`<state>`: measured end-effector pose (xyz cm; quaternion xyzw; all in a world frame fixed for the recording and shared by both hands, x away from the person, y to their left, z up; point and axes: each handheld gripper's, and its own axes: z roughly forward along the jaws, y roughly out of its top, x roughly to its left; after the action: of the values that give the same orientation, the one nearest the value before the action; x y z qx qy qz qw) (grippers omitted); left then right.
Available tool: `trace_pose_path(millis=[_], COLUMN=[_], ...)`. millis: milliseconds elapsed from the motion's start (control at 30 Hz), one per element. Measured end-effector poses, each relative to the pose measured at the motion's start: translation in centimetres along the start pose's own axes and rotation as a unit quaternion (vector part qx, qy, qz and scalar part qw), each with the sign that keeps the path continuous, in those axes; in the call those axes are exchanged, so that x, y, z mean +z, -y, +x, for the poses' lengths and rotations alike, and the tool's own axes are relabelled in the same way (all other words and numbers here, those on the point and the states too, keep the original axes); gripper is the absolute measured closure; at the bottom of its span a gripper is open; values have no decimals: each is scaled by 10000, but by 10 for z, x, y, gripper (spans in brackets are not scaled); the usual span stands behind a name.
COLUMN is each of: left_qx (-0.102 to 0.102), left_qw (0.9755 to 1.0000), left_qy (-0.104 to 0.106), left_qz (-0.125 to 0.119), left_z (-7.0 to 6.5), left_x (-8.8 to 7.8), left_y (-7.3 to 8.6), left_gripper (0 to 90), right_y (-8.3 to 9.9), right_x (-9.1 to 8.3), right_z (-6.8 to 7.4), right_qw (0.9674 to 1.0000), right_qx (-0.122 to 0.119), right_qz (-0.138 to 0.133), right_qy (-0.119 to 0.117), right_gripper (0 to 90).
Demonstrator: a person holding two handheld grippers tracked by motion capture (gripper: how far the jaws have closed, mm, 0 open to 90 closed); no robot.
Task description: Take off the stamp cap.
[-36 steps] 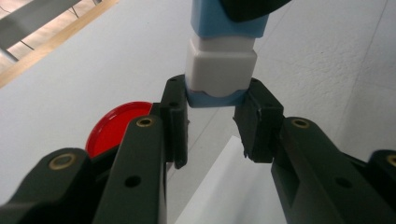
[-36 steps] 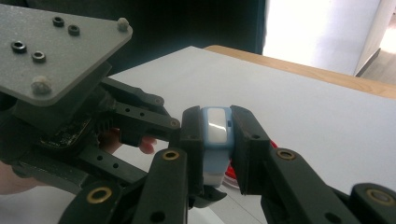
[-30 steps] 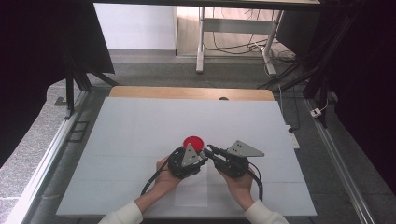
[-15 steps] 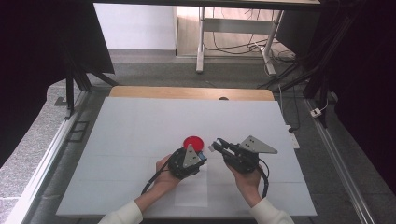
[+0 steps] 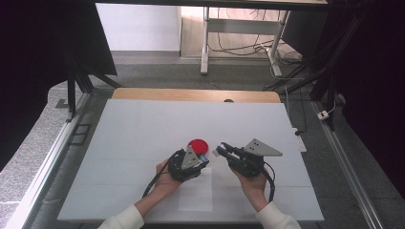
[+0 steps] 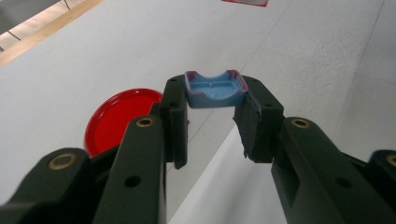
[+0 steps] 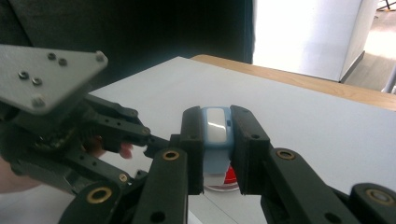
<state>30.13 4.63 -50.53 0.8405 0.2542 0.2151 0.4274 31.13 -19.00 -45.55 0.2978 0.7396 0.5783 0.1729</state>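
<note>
My left gripper (image 5: 202, 159) is shut on a small blue shell-like piece (image 6: 215, 89), hollow side up, with reddish edges. My right gripper (image 5: 220, 150) is shut on a light blue and white piece (image 7: 216, 133), held a short way right of the left gripper. The two pieces are apart, both just above the white table (image 5: 143, 133). A flat red round lid (image 5: 197, 144) lies on the table just beyond the left gripper's tips, and the red lid (image 6: 116, 116) sits left of the left jaw. In the right gripper view, the left gripper (image 7: 152, 140) reaches in from the left.
A white paper sheet (image 5: 196, 194) lies on the table between the person's forearms. A wooden strip (image 5: 191, 94) runs along the far edge of the table. Metal rails (image 5: 52, 157) flank the table, and cables (image 5: 267, 179) trail from the grippers.
The right gripper has moved right and away from the left gripper, carrying its light blue and white piece. The left gripper has stayed put by the red lid.
</note>
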Motion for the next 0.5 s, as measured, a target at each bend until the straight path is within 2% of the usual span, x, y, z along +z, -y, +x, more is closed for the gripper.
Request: trace_pose_path(millis=[300, 500], left_qx=[-221, -324], left_qw=[9997, 9994], left_qy=[-38, -41], left_qz=[-138, -120], left_z=[11, 16], left_x=[-26, -34], left_y=[10, 16], left_gripper=[652, 651], right_y=[1, 1], right_x=[-2, -2], right_z=[-4, -4], right_qw=[10000, 10000], right_qx=[-4, -77], right_qz=[7, 29], right_qy=[23, 3], right_gripper=[749, 749])
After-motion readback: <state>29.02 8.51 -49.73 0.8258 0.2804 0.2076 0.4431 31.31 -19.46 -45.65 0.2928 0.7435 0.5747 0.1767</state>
